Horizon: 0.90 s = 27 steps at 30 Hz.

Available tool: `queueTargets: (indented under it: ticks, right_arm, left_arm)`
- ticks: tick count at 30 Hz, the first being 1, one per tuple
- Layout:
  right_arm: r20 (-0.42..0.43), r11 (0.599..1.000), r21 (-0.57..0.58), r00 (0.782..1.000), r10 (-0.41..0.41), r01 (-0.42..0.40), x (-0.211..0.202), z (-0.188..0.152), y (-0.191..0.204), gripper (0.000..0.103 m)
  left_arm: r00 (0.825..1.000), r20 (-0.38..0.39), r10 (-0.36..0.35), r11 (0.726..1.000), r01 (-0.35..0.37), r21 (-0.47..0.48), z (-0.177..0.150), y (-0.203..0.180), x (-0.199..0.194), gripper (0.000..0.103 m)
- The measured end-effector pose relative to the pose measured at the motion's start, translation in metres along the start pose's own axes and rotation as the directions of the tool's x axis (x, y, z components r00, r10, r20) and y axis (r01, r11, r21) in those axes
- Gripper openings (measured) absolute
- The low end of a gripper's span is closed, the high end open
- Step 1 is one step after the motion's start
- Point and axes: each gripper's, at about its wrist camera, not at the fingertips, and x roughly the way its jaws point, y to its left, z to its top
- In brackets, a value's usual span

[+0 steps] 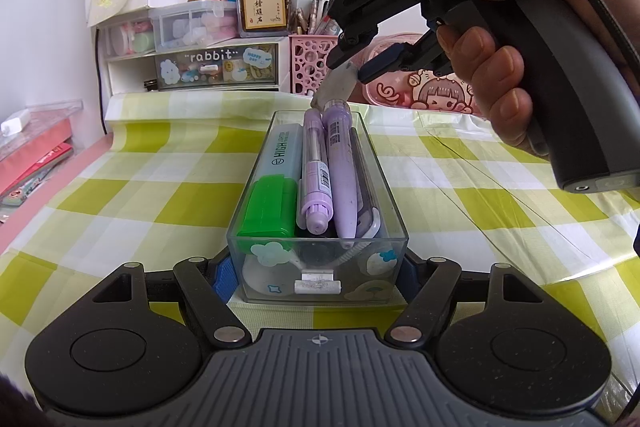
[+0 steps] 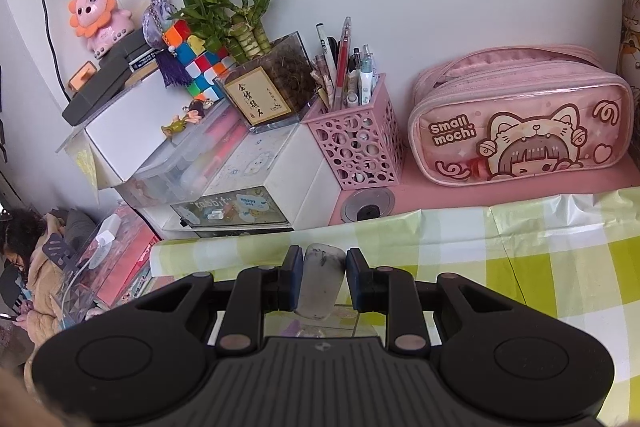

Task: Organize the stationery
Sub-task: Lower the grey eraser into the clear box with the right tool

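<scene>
Pointing steeply downward, eraser (image 1: 335,86) long-axis tilted

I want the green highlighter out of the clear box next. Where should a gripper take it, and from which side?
Grip the green highlighter across its pale barrel, coming from above: it lies flat along the clear box wall, pens crowd its other side, so only the top is free.

Clear glossy plastic box (image 1: 394,215), smudged matt eraser (image 2: 322,281)

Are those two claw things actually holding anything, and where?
Right gripper pinches a grubby white eraser by its flat sides. Left gripper clamps the clear box at its near end.
</scene>
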Motion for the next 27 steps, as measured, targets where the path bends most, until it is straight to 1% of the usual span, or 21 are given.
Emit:
queueTargets:
  ticks: [6,13,16,18,23,27]
  right_arm:
    - [0.010,0.997,-0.074,1.000,-0.021,0.021,0.002,-0.008,0.008,0.019]
    - [0.018,0.994,-0.110,1.000,-0.013,0.015,-0.004,-0.008,0.016,0.019]
    - [0.020,0.993,-0.118,1.000,-0.005,0.007,-0.002,-0.005,0.020,0.017]
    - [0.020,0.993,-0.120,1.000,0.002,0.001,0.000,-0.004,0.021,0.015]
    - [0.005,0.993,-0.121,1.000,0.007,-0.006,0.003,-0.005,0.019,0.014]
    - [-0.009,0.993,-0.114,1.000,0.029,-0.030,0.003,-0.007,0.015,0.014]
  left_arm:
    - [1.000,0.000,0.000,1.000,0.000,0.000,0.000,0.000,0.000,0.072]
    - [1.000,0.000,0.000,1.000,0.000,0.000,0.000,0.000,0.000,0.072]
    - [1.000,0.000,0.000,1.000,0.000,0.000,0.000,0.000,0.000,0.072]
    - [1.000,0.000,0.000,1.000,0.000,0.000,0.000,0.000,0.000,0.072]
    - [1.000,0.001,0.000,1.000,0.000,0.000,0.000,0.000,0.000,0.072]
    - [1.000,0.001,0.000,1.000,0.000,0.000,0.000,0.000,0.000,0.072]
